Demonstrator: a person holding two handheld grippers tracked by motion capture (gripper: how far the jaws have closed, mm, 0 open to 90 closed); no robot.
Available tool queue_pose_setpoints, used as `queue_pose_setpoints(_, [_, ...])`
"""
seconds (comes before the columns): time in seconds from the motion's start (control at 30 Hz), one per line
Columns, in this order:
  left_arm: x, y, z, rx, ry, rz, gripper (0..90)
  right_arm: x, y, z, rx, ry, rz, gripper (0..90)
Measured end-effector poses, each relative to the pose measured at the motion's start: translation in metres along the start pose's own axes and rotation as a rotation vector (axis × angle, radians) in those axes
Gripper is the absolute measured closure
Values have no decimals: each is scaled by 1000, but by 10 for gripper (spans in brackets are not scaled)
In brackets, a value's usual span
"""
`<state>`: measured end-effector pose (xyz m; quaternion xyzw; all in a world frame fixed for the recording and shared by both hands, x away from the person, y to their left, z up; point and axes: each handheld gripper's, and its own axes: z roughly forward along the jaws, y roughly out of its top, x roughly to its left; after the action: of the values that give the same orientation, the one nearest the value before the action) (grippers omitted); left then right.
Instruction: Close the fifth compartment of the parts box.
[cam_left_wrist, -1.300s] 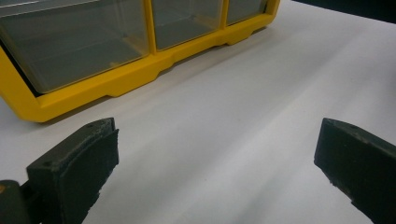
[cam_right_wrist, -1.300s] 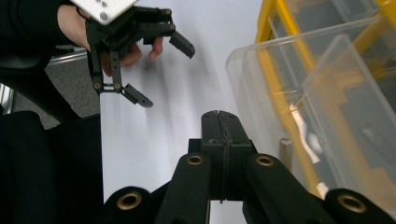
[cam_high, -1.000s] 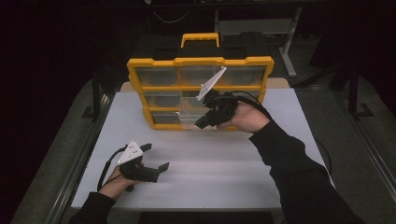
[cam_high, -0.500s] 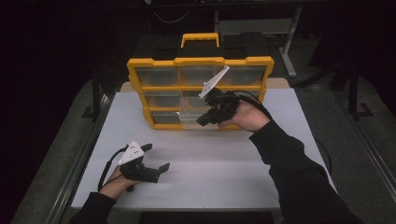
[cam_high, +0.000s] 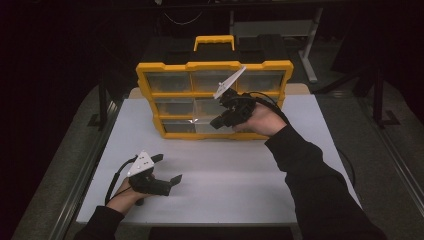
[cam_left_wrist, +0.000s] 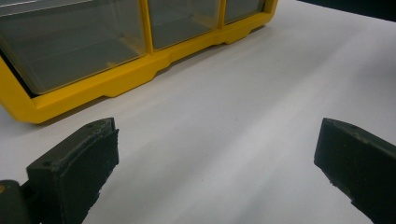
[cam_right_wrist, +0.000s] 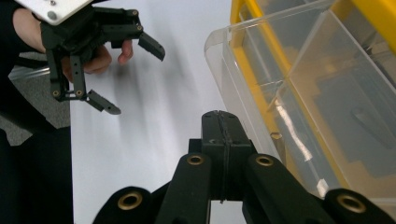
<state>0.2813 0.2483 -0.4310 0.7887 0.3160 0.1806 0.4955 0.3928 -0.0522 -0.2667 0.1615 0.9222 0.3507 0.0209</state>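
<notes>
Little is changed since the earlier high-view frames: the right gripper (cam_high: 216, 123) is kept at the front of the yellow plastic organiser case with clear drawers (cam_high: 215, 66), shifted only slightly along its lower rows, and the left gripper (cam_high: 167, 171) is left resting where it was, well in front of the case.

From the high view, the clear plastic drawer (cam_high: 192, 125) in the bottom row of the case is seen drawn a little out of its slot, with the right gripper's tip just beside its front edge. The white table top (cam_high: 320, 150) around the case is otherwise bare.

From the left gripper view, the two black jaws are seen spread wide with nothing between them, low over the table top, and the case's yellow lower frame (cam_left_wrist: 116, 79) is seen ahead and apart from them.

From the right gripper view, the jaws are seen pressed flat together, empty, right alongside the protruding drawer's transparent wall (cam_right_wrist: 243, 93); whether it is touched cannot be told. The drawer looks empty.

It is judged that the drawer is being worked by nudging with closed jaws rather than gripped, and that this step is still under way, the drawer being neither fully out nor fully home.
</notes>
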Motion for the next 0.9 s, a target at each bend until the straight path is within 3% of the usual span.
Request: queue_pose_setpoints(0.9, [0,0,0,0,-1,2,0,-31,8,4,-27,-88,62,889])
